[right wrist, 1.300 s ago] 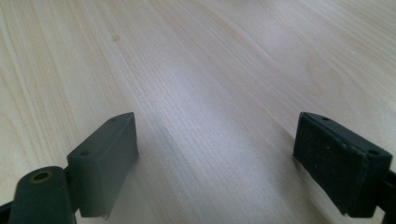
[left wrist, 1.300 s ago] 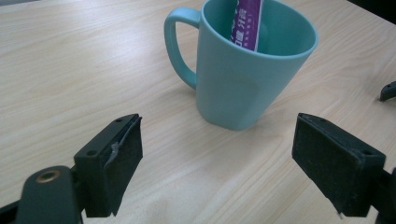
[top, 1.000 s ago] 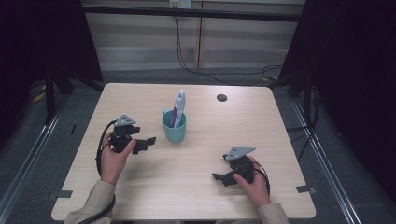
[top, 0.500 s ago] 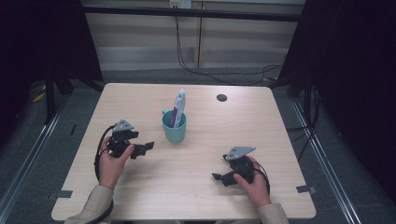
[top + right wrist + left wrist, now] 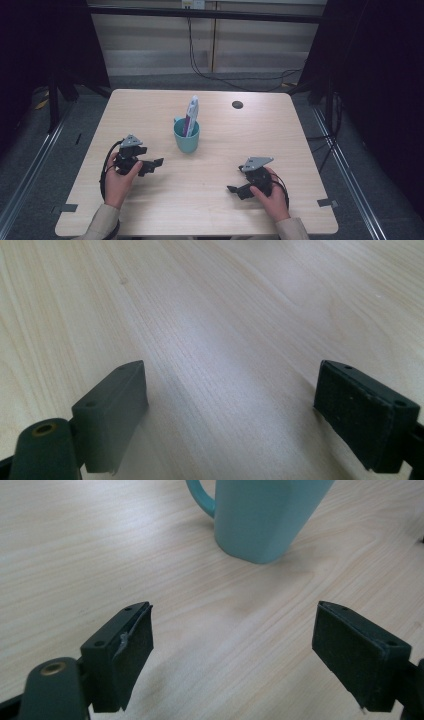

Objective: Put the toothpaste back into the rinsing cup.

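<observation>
A teal mug [image 5: 186,136] stands near the middle of the wooden table [image 5: 280,135], with a white and purple tube [image 5: 190,114] leaning upright inside it. My left gripper [image 5: 154,166] rests low on the table to the mug's left, open and empty. In the left gripper view the mug [image 5: 262,515] sits just ahead of the spread jaws of the left gripper [image 5: 250,652]. My right gripper [image 5: 236,190] lies near the front right, open, pointing left. In the right gripper view the right gripper [image 5: 247,415] has bare wood between its jaws.
A small dark round hole cover [image 5: 237,104] lies at the back right of the table. Grey tape marks [image 5: 325,202] sit at the front corners. Cables [image 5: 220,75] hang against the wall behind the table, and dark curtains flank both sides.
My left gripper has drawn back from the mug toward the front left and sunk down to the table. The right gripper has stayed in place.
</observation>
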Available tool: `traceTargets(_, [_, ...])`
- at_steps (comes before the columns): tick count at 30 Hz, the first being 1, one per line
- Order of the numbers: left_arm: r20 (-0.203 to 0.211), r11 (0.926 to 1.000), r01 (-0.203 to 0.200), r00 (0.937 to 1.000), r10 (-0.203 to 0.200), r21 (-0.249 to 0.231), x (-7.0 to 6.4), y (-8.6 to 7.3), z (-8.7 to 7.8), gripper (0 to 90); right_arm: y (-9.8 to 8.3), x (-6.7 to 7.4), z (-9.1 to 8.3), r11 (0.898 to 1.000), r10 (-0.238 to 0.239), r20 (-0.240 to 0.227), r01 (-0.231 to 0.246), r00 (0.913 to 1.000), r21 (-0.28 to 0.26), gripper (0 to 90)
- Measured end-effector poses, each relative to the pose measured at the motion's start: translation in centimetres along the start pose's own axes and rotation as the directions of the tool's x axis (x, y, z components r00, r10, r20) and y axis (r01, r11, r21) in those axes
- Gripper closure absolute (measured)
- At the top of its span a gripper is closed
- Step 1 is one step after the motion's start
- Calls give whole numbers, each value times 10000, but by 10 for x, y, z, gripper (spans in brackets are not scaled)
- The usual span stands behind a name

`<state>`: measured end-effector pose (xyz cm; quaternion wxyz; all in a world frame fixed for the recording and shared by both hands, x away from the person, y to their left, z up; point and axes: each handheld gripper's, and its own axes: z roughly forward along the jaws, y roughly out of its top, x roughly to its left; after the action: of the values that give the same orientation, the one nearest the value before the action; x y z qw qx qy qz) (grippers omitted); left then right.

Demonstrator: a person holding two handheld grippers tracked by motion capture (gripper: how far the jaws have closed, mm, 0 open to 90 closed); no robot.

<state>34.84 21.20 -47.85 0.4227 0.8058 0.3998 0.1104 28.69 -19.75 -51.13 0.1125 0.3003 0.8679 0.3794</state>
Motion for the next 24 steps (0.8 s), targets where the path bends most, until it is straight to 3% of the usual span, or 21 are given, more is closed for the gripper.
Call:
traceTargets(12, [-209, 9994, -139, 9997, 145, 301, -1, -14, 3, 165, 0, 0, 0, 10000, -5, 2, 5, 10000, 2, 130])
traceTargets(24, [-411, 9968, -516, 9977, 542, 618, -2, -22, 4, 165, 0, 0, 0, 10000, -2, 0, 2, 10000, 2, 130])
